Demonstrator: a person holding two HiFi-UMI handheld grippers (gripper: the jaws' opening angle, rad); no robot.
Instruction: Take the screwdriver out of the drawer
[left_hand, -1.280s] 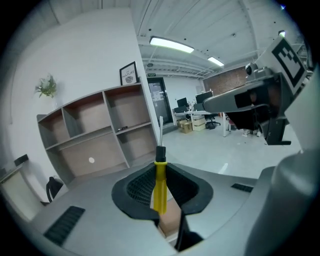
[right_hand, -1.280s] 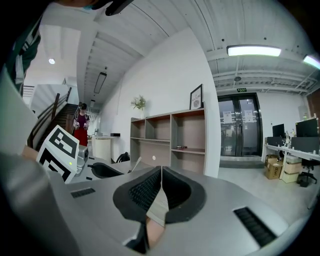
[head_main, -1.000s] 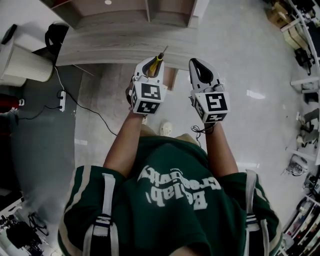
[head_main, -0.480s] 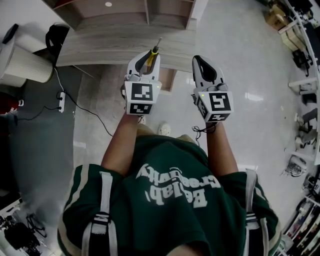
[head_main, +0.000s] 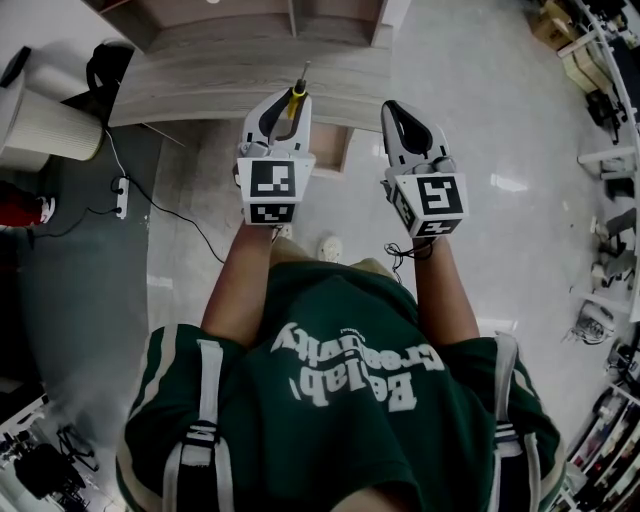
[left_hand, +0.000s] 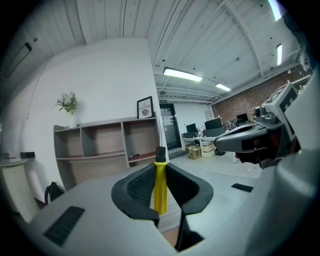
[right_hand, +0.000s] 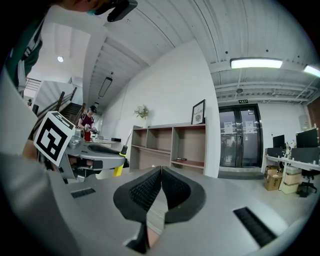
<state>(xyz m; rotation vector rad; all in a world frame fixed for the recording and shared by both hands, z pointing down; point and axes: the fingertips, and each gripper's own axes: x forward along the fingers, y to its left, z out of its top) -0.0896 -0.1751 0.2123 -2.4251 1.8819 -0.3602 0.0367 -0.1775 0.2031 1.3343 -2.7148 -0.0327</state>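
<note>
The left tool (head_main: 283, 106) clamps the yellow screwdriver (left_hand: 160, 187) by its handle; the right tool (right_hand: 161, 175) is closed on nothing.

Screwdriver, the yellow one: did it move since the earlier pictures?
Yes. The left gripper carried the screwdriver up and a little left in the head view, toward the shelves, and straightened. Its grip stayed on the screwdriver; the right gripper stayed put, shut and empty.

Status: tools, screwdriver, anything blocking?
Left tool shut on yellow-handled screwdriver, tip pointing forward. Right tool shut, empty. Nothing blocking either tool.
</note>
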